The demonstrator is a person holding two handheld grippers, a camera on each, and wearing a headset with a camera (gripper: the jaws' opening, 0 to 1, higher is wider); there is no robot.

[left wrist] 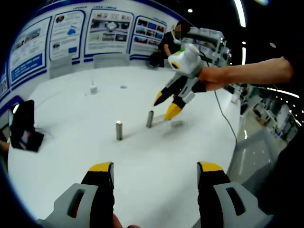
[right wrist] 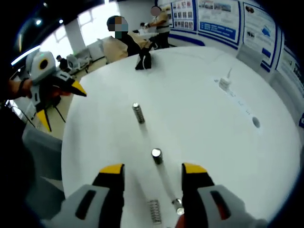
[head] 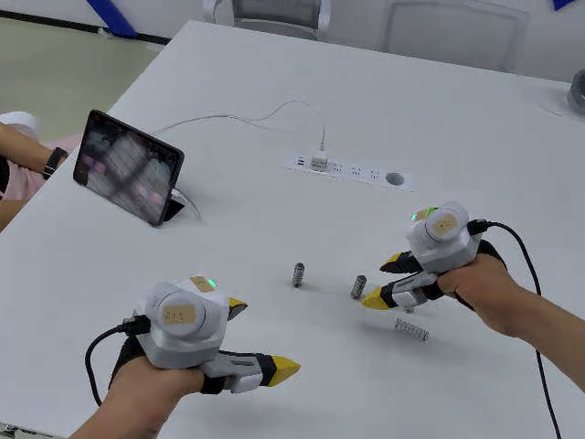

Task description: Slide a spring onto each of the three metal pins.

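Two upright metal pins stand mid-table, the left pin [head: 298, 274] [right wrist: 138, 113] [left wrist: 118, 129] and the middle pin [head: 358, 286] [right wrist: 156, 155] [left wrist: 150, 118], and each looks wrapped in a spring. A third pin [right wrist: 176, 205] stands by the inner side of my right gripper's right jaw. One loose spring [head: 411, 329] [right wrist: 153, 211] lies flat on the table under my right gripper [head: 382, 281] [right wrist: 153, 168], which is open and holds nothing. My left gripper [head: 259, 338] [left wrist: 155, 167] hovers open and holding nothing at the near left, well short of the pins.
A propped tablet [head: 128, 166] stands at the left, with a white cable running to a power strip [head: 347, 169] farther back. A person's arm [head: 27, 160] rests at the table's left edge. Chairs [head: 274, 14] line the far side.
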